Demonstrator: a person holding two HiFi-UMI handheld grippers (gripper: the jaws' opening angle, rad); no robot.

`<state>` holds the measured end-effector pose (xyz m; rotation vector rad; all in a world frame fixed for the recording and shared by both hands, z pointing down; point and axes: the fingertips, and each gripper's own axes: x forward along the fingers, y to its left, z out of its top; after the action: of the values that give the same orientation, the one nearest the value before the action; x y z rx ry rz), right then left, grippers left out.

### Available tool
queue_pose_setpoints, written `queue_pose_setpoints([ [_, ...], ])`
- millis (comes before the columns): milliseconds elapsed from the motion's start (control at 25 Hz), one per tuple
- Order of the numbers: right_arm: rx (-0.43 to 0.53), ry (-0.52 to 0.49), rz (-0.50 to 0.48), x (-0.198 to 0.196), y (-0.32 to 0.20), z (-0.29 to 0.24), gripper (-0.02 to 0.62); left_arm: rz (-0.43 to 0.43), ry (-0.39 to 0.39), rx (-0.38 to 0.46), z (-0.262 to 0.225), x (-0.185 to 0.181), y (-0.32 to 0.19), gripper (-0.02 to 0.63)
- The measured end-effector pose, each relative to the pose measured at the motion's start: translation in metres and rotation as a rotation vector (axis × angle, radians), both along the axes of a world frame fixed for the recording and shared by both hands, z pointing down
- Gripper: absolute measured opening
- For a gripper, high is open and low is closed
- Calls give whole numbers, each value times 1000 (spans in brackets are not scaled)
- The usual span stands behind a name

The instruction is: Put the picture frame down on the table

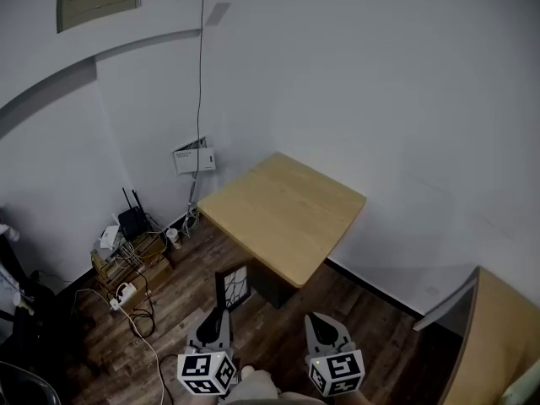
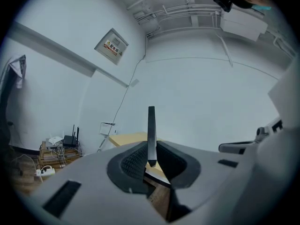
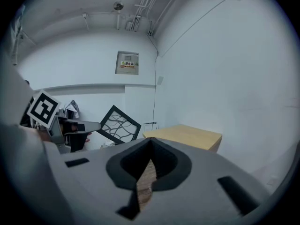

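While your left gripper (image 1: 214,321) is clamped on the picture frame (image 1: 234,287), the frame hangs in the air over the wooden floor (image 1: 274,337), just beside the table (image 1: 287,213); your right gripper (image 1: 326,329) is closed with nothing in it.

Light wooden square counter (image 1: 287,213) in room corner, against white walls, on dark base. Stands on dark wood-plank floor (image 1: 278,336). On floor left of counter: low wooden rack (image 1: 126,264) carrying black router (image 1: 132,222); white power strip (image 1: 125,294) among loose cables.
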<state>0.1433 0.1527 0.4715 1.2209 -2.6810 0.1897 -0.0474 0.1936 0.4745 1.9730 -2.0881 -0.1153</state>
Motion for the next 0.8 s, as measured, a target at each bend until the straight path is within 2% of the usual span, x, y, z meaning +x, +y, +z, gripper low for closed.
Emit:
queue_pose_setpoints([
  [240, -23, -68, -8, -6, -10, -2, 0, 5, 1, -14, 1, -4, -10, 57],
  [520, -36, -64, -26, -23, -40, 0, 0, 23, 14, -24, 5, -11, -42, 57],
  [800, -44, -41, -1, -35, -95, 10, 0, 50, 32, -37, 17, -24, -102, 57],
])
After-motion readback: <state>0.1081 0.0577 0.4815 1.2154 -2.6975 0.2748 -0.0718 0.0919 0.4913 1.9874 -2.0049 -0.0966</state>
